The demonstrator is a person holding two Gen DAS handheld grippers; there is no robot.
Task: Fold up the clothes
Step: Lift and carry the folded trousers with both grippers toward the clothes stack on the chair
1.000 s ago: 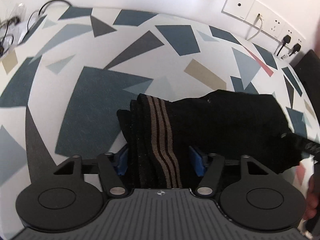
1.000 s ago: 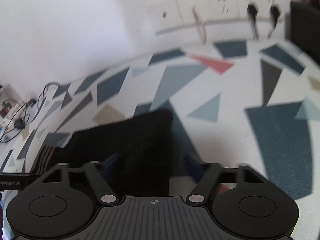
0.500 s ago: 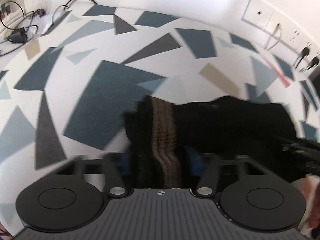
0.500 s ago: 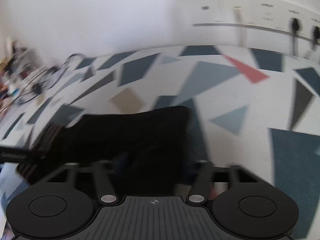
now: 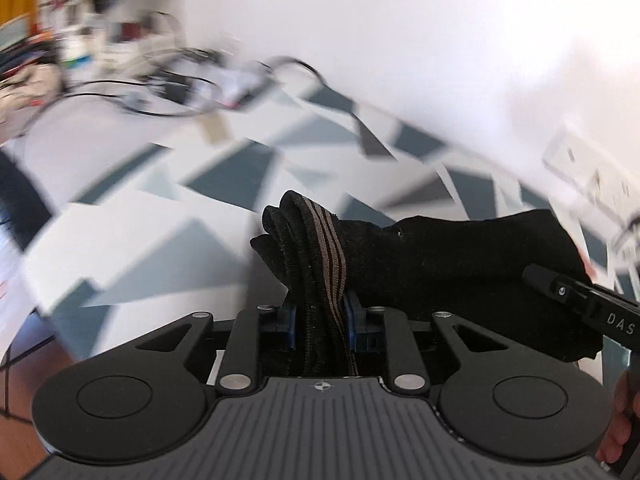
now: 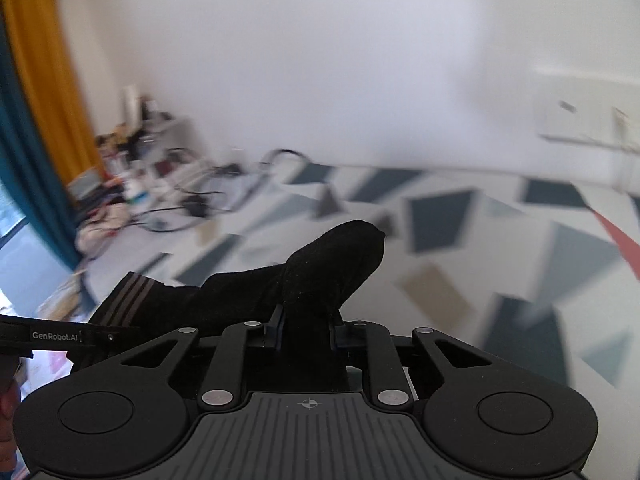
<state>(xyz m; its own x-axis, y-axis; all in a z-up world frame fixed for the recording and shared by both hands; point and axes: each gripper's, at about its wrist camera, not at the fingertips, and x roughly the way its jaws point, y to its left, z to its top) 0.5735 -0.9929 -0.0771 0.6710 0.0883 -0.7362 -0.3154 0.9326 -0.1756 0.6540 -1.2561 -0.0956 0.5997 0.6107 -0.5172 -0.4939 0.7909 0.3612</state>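
Above the patterned floor [image 5: 168,248], we log one black garment [image 5: 460,264]: left tool [image 5: 320,316] clamped on its striped end at 9 o'clock, right tool [image 6: 306,330] clamped on its plain end at 3 o'clock.

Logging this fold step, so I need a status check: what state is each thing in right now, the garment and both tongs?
Black garment: bunched, lifted off the patterned surface, held at both ends.
Striped cuff: pinched in the left tongs.
Left tongs: shut on the striped cuff.
Right tongs: shut on the garment's plain black end.
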